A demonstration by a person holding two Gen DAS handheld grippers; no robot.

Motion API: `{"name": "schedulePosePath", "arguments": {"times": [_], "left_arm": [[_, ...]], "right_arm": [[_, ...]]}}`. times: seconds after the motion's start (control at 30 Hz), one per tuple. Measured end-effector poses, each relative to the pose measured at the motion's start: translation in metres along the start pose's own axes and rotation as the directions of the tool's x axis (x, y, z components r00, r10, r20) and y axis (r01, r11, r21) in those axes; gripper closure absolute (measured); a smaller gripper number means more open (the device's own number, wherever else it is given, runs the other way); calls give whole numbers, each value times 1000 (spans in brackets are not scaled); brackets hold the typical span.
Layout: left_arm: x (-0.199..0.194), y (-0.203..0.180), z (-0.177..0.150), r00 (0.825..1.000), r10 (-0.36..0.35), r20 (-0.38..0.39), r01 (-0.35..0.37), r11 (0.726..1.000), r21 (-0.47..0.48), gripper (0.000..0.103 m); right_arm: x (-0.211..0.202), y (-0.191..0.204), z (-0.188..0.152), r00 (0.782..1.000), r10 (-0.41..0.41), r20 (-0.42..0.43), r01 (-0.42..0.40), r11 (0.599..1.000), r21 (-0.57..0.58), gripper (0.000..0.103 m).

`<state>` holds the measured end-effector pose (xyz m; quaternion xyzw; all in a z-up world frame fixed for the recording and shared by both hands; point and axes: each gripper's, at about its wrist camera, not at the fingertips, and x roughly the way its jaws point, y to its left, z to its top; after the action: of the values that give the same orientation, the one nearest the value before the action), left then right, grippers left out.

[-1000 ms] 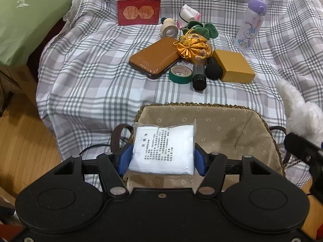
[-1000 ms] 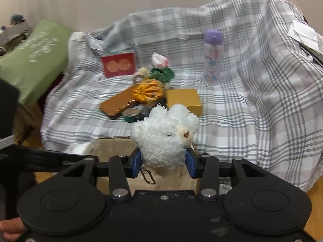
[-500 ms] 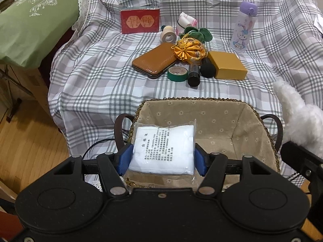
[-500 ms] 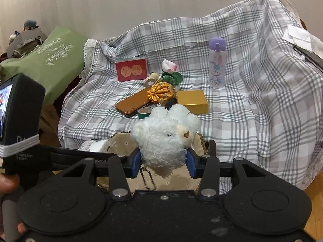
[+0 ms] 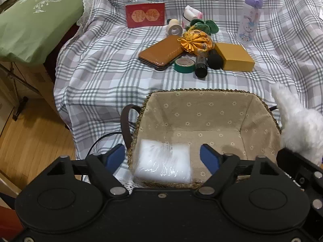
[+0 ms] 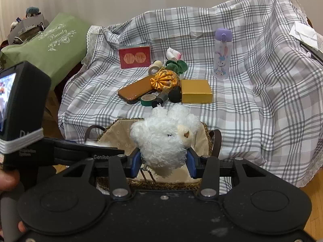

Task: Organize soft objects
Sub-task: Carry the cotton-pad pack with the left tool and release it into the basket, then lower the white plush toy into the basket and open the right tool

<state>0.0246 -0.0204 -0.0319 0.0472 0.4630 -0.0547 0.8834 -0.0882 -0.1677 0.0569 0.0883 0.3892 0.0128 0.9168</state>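
A woven basket with a beige flowered lining stands in front of the plaid-covered sofa. My left gripper hangs over its near left corner, jaws opening. A white plastic packet, blurred, lies between the blue pads and touches neither; it sits low against the basket's near wall. My right gripper is shut on a white plush toy, held above the basket. The plush also shows at the right edge of the left wrist view.
On the plaid cloth behind the basket lie a brown case, orange fabric pouch, green cloth piece, green tape roll, yellow box, red envelope and bottle. A green pillow lies left, above wooden floor.
The left jaws have spread apart and the white packet has slipped out of the pads, down into the basket. The right gripper keeps its hold on the plush toy.
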Motion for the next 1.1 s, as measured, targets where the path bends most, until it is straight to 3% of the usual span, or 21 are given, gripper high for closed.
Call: {"name": "schedulePosePath", "arguments": {"times": [0.33,0.5,1.1], "left_arm": [[1,14,-1,1000,23,-19,-24,998,-57,20],[1,14,-2,999,27,-22,-28,998,-57,20],[2,13,-2,999,38,-35,-39,999,-35,20]], "right_arm": [[5,3,0,999,2,-33,-2,1000,-23,59],[9,4,0,999,3,-44,-5,1000,-30,43],[12,0,-1,998,-14,-68,13,1000,-15,39]]}}
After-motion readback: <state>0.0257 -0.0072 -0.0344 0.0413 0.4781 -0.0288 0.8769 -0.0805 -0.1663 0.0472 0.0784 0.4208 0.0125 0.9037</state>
